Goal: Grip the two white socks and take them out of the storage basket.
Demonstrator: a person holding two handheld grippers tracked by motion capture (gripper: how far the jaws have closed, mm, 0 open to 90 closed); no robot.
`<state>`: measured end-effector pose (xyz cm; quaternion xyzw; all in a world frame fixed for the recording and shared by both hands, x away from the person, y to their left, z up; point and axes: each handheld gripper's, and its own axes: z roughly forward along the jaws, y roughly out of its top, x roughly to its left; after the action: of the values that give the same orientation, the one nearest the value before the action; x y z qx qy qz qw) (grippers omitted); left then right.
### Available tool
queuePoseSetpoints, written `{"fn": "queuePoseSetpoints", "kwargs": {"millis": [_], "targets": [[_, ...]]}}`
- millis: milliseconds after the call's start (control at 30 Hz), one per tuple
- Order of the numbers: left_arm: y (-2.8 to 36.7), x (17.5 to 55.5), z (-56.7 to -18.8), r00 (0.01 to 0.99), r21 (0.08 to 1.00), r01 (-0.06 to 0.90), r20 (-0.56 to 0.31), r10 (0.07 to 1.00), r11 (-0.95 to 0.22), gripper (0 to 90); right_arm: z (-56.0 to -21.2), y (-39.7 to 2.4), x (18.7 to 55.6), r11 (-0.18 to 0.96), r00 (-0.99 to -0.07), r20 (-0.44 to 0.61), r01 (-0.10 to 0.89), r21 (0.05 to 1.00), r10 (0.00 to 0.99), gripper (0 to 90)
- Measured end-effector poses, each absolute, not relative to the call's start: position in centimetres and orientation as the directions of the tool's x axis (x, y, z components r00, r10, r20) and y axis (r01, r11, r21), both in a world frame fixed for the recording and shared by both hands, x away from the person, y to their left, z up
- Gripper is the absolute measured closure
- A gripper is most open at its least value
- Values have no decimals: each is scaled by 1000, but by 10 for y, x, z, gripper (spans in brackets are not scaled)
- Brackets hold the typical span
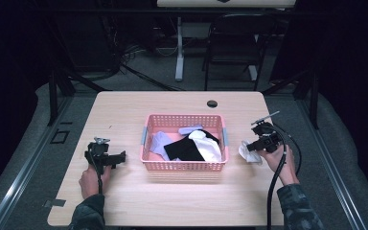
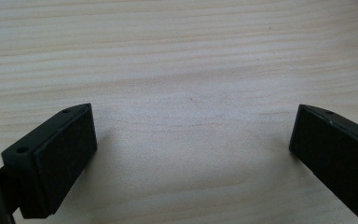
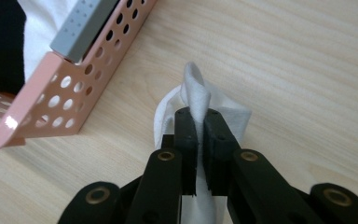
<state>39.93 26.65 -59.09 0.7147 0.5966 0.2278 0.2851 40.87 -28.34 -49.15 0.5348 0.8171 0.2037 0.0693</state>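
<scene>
White cloth point(image 3: 200, 100): pinched in my right tool point(image 3: 199, 122), bunched on the worktop point(image 1: 139, 201) just beside the basket's right end
Pink basket point(image 1: 184, 165): mid worktop, black, white and lilac clothes inside
Left tool point(image 2: 193, 140): jaws wide, nothing btwn them, low over bare wood, well apart from basket

Overhead forward-down view; two close tabletop point(image 1: 124, 201) views

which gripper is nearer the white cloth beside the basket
Right. The right gripper is shut on the white cloth; the left gripper rests on the far side of the pink basket.
</scene>
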Motion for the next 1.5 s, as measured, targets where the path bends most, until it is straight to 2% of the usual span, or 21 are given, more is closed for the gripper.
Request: {"fn": "queuePoseSetpoints", "kwargs": {"millis": [67, 133, 300, 333, 367, 533, 833, 1000, 1200, 1500], "targets": [[267, 399, -591, 184, 679, 723, -15, 983, -126, 6, -495, -282, 409, 354, -417, 86, 850, 391, 905, 827], [267, 399, -591, 185, 679, 723, -15, 983, -126, 6, -499, -283, 411, 343, -401, 81, 858, 383, 913, 758], [267, 399, -591, 185, 679, 723, -15, 983, -126, 6, -500, -285, 411, 301, -363, 85, 864, 405, 928, 398], [267, 399, -591, 185, 679, 723, -14, 983, -126, 6, -495, -284, 410, 300, -368, 88, 855, 423, 926, 294], [267, 399, -591, 185, 679, 723, -15, 983, -125, 6, -495, -284, 410, 300, -368, 88, 855, 423, 926, 294], [267, 399, -591, 185, 679, 724, -16, 983, -126, 6, -486, -277, 406, 321, -402, 91, 830, 456, 911, 147], [267, 399, -591, 184, 679, 723, -15, 983, -124, 6, -463, -266, 397, 359, -458, 93, 792, 494, 884, 32], [267, 399, -591, 184, 679, 724, -15, 983, -125, 6, -450, -254, 395, 380, -489, 84, 765, 520, 868, 16], [267, 399, -591, 184, 679, 724, -16, 983, -124, 6, -428, -224, 404, 463, -560, 55, 732, 500, 827, 4], [267, 399, -591, 184, 679, 724, -16, 983, -125, 6, -421, -191, 420, 530, -620, 36, 698, 481, 784, 26]]}}
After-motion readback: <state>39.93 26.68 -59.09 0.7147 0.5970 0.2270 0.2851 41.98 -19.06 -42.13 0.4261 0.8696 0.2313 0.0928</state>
